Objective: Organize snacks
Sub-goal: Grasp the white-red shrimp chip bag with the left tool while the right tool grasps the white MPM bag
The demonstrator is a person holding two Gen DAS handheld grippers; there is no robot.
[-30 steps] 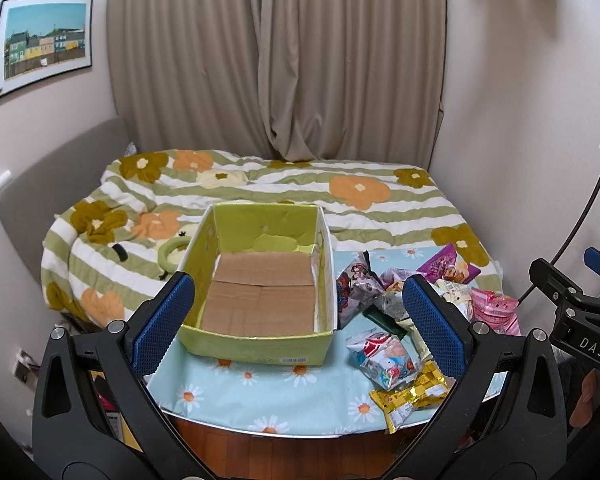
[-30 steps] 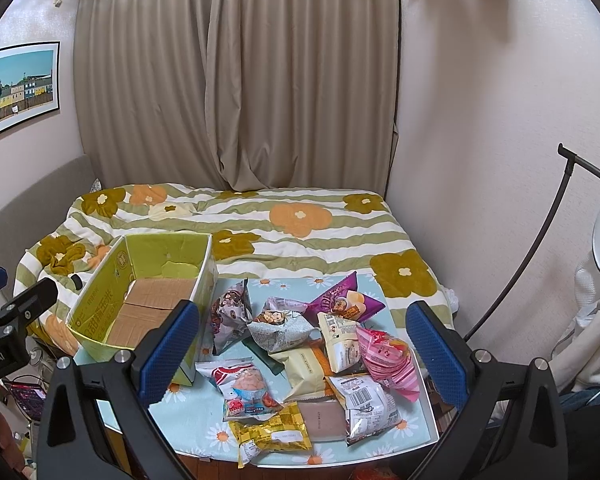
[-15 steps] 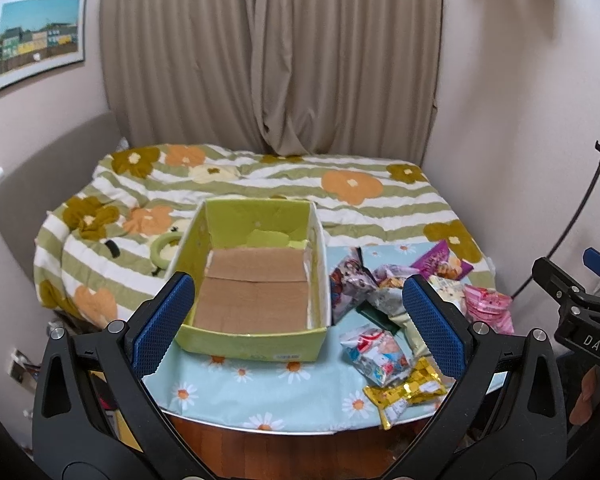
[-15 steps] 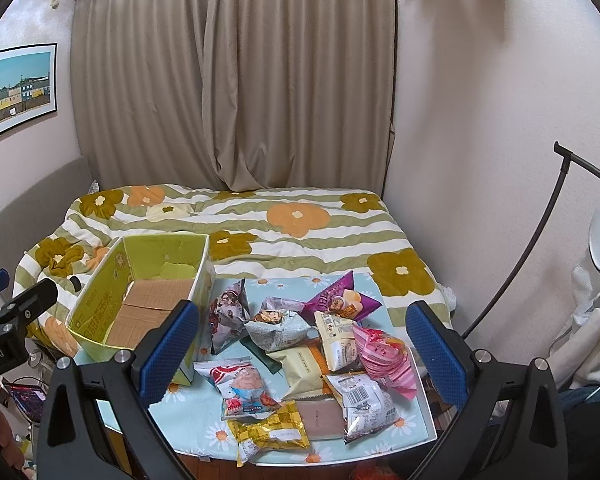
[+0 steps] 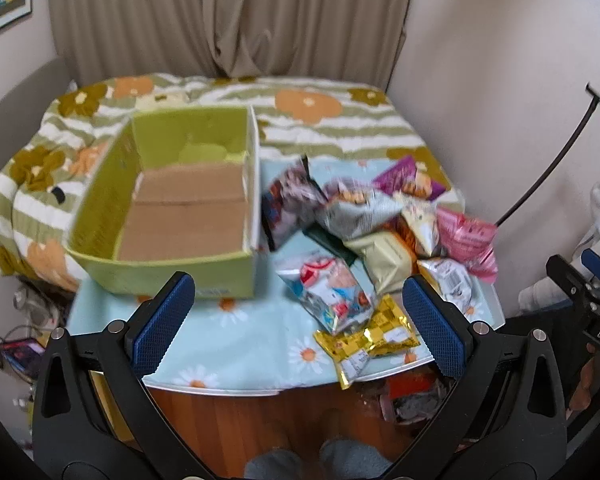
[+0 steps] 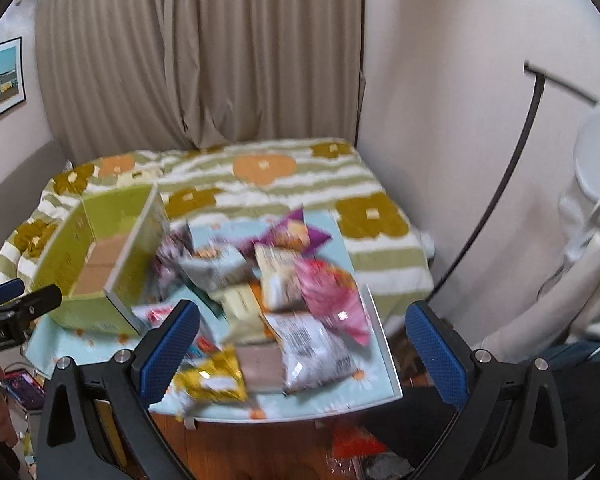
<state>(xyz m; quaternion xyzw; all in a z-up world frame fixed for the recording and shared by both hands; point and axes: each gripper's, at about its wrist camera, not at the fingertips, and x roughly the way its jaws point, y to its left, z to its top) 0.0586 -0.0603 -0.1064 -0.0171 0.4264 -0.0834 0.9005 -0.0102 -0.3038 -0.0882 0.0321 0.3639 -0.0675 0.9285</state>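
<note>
Two grippers hang above the near edge of the table (image 5: 236,344), both with jaws spread wide and nothing between them. The left gripper (image 5: 296,320) faces the gap between the box and the snack pile; the right gripper (image 6: 304,344) faces the pile itself. Neither touches any packet. Both views are smeared by motion, so fine detail on the wrappers cannot be read.

Nearest the grippers, at the table's front edge, lies a gold packet (image 5: 366,338), flat and partly overhanging the rim. Just behind it, touching, is a blue-and-red packet (image 5: 326,294). To its right rests a white packet with a barcode (image 6: 312,352), and behind that a pink packet (image 5: 466,236) at the table's right side. Further back the pile thickens: a cream packet (image 5: 384,254), a grey-white bag (image 5: 356,210) leaning on its neighbours, a dark upright bag (image 5: 288,204) resting beside the box wall, and a purple packet (image 5: 408,178) furthest off. They overlap loosely, as if tipped out for sorting.

The green box (image 5: 172,272) occupies the table's left half, open-topped, its cardboard floor bare. Judged from this, no snack has yet been stowed and the work is at its start. The front packets appear the easiest first picks, being unburied.

Beyond the table lie the flowered bed (image 5: 308,104), then the curtain (image 5: 228,16).
</note>
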